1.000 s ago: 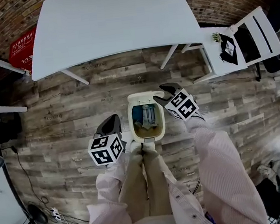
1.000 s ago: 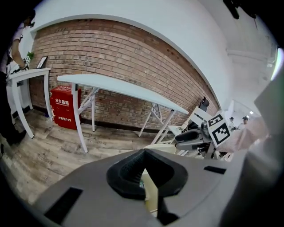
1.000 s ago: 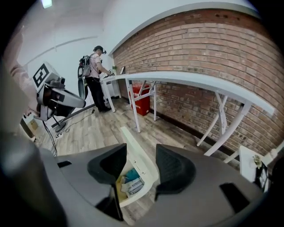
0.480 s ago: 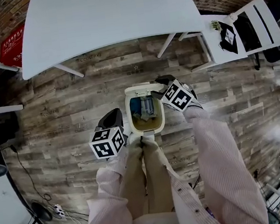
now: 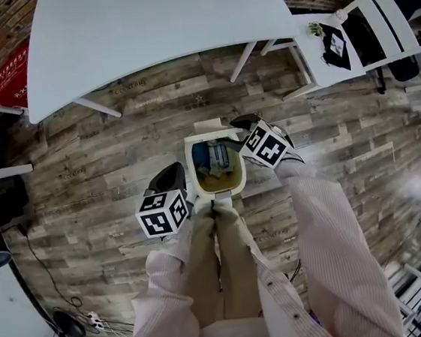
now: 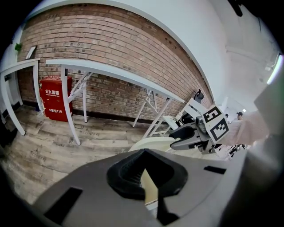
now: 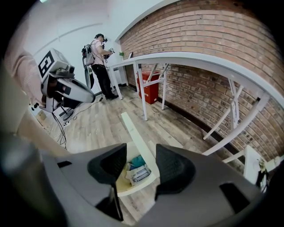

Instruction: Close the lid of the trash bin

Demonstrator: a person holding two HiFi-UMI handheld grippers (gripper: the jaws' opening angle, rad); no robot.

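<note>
The wooden floor [image 5: 81, 163] carries the cream trash bin [image 5: 192, 170], which stands just in front of the person's feet, well clear of the white table [image 5: 156, 26]. The bin is open, and paper and blue waste [image 5: 213, 160] show inside. Its lid [image 5: 213, 124] stands up from the far rim and appears thin and edge-on in the right gripper view.

The right gripper [image 5: 237, 125] is at the bin's far right corner, next to the raised lid. Its jaws are released and set wide, and the right gripper view shows the lid's edge lined up in the gap between them. Whether either jaw touches the lid cannot be told.

The left gripper [image 5: 172, 172] hangs low beside the bin's left wall, jaws drawn together on nothing.

The step in hand looks to be tipping the lid forward. It probably needs no grasp: one jaw set behind the lid's upper edge could push it toward the person along the hinge's arc. The push should be slow and light, since the bin looks light enough to slide or tip. The idle left gripper could brace the left wall. The waste sits below the rim, so it should not block the lid.
</note>
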